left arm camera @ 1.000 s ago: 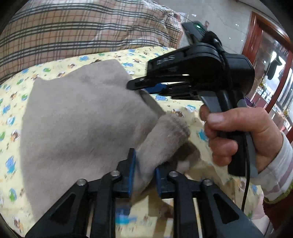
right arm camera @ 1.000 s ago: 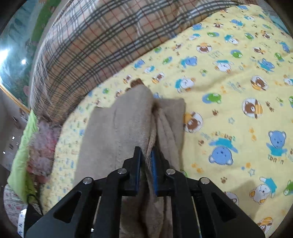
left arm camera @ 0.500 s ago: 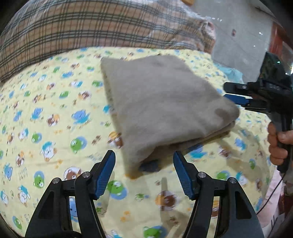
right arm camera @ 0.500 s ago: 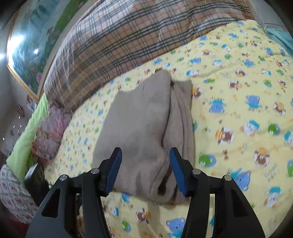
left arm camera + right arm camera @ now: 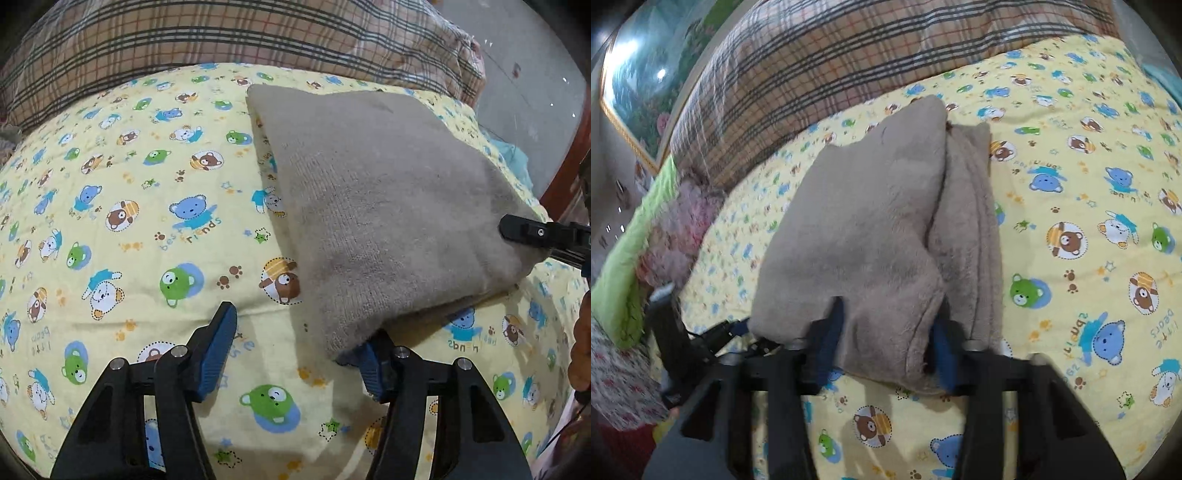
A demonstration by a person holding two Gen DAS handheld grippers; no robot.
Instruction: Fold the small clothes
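A folded beige knit cloth point(image 5: 388, 206) point(image 5: 868, 229) lies on the yellow bear-print sheet point(image 5: 147, 229). My left gripper point(image 5: 299, 332) is open and closing slightly. Only sheet lies between its blue pads. The cloth's near corner rests against the right pad point(image 5: 369, 362). My right gripper point(image 5: 888, 321) has its jaws apart around the cloth's near end, and its fingers are blurred as they close. In the left wrist view the right gripper point(image 5: 532, 236) reaches over the cloth's right corner. The left gripper point(image 5: 713, 336) shows dimly under the cloth's left edge.
A plaid quilt point(image 5: 221, 33) point(image 5: 849, 55) is bunched along the far side of the sheet. Green and pink bedding point(image 5: 628, 251) lies at the left. A person's hand point(image 5: 580, 350) and a red wooden frame point(image 5: 576, 155) are at the right edge.
Both grippers let go of the cloth, opened and pulled back. The cloth now lies folded flat. The left gripper moved closer to the cloth's corner, and the right gripper's jaws came around its near end.
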